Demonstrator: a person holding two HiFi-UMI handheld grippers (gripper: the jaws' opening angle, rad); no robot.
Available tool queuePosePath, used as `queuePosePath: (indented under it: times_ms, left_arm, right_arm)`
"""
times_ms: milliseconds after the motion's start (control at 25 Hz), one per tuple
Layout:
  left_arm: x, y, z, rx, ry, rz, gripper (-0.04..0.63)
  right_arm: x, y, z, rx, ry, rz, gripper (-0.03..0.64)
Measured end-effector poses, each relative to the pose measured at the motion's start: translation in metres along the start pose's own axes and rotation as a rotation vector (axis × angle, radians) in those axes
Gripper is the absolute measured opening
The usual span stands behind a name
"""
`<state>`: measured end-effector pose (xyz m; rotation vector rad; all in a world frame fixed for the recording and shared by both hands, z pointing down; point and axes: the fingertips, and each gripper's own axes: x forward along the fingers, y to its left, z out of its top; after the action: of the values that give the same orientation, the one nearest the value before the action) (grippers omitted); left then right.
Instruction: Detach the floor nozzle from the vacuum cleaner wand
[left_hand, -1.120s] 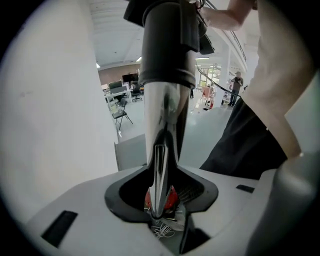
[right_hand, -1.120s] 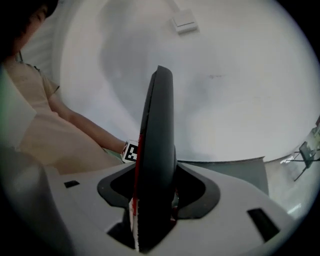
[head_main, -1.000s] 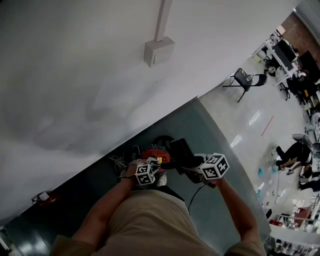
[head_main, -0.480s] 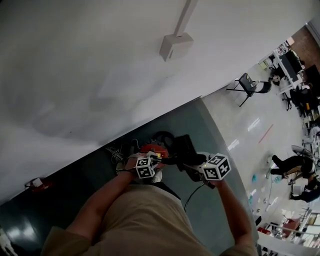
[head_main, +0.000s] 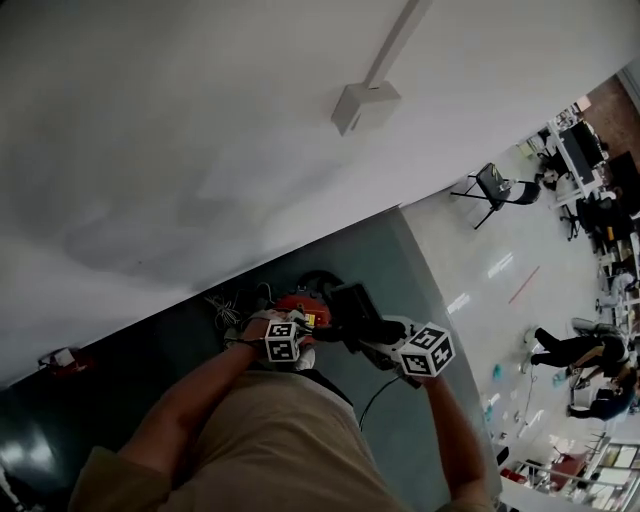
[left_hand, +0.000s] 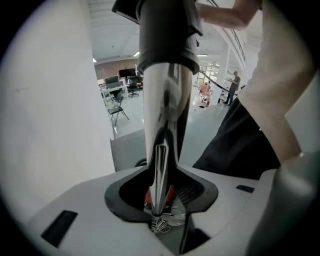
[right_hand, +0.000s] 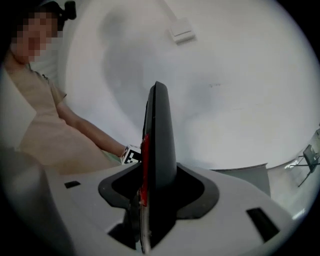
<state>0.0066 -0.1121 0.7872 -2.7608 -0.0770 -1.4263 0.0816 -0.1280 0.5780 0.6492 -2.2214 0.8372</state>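
Note:
In the head view the red vacuum body (head_main: 303, 304) lies on the floor by the wall. The black floor nozzle (head_main: 352, 302) is just right of it. My left gripper (head_main: 290, 335) is shut on the chrome wand (left_hand: 162, 135), which runs up between the jaws to a black collar (left_hand: 165, 45). My right gripper (head_main: 385, 340) has the floor nozzle (right_hand: 160, 140) standing edge-on between its jaws, a red strip along its left side. Those jaws are closing on it. The joint between wand and nozzle is hidden.
A white wall rises ahead with a box and conduit (head_main: 365, 105). The floor here is a grey-green mat (head_main: 400, 260). A white cable bundle (head_main: 222, 312) lies left of the vacuum, and a black cord (head_main: 375, 395) trails right. A chair (head_main: 492, 185) and seated people are far right.
The head view has swung a little, so the wall box sits further right. Both grippers stay at the vacuum with the same holds.

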Motion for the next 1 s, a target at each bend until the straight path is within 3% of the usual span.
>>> queuePosePath:
  times_ms: [200,320,400,480,640,680,840,1000]
  left_arm:
    - [0.004,-0.016,-0.011,0.062,0.055,-0.037,0.153]
    - [0.003,-0.016,-0.014,0.137,0.084,-0.014,0.153]
    - [0.002,-0.015,-0.016,0.139,0.078,0.011,0.153]
    - [0.001,-0.011,-0.017,0.094,0.048,0.029,0.153]
    - [0.007,0.001,-0.017,-0.025,0.0,0.022,0.155]
    - [0.006,-0.003,-0.015,-0.016,0.009,0.013,0.155]
    - [0.003,-0.015,0.005,0.052,0.009,-0.011,0.153]
    - [0.009,-0.004,-0.008,0.008,0.03,-0.019,0.153]
  right_arm:
    - [0.021,0.013,-0.017,-0.021,0.083,0.056,0.244]
    - [0.037,0.015,-0.021,0.133,0.033,0.159,0.278]
    - [0.04,0.023,-0.021,0.205,-0.017,0.191,0.277]
    - [0.035,0.028,-0.014,0.153,-0.051,0.124,0.265]
    - [0.016,0.031,-0.003,-0.133,0.024,-0.168,0.227]
    - [0.013,0.03,-0.007,-0.132,0.034,-0.171,0.227]
    - [-0.004,0.006,-0.01,0.066,-0.027,-0.042,0.225]
    - [0.007,0.029,-0.014,-0.044,0.056,-0.131,0.225]
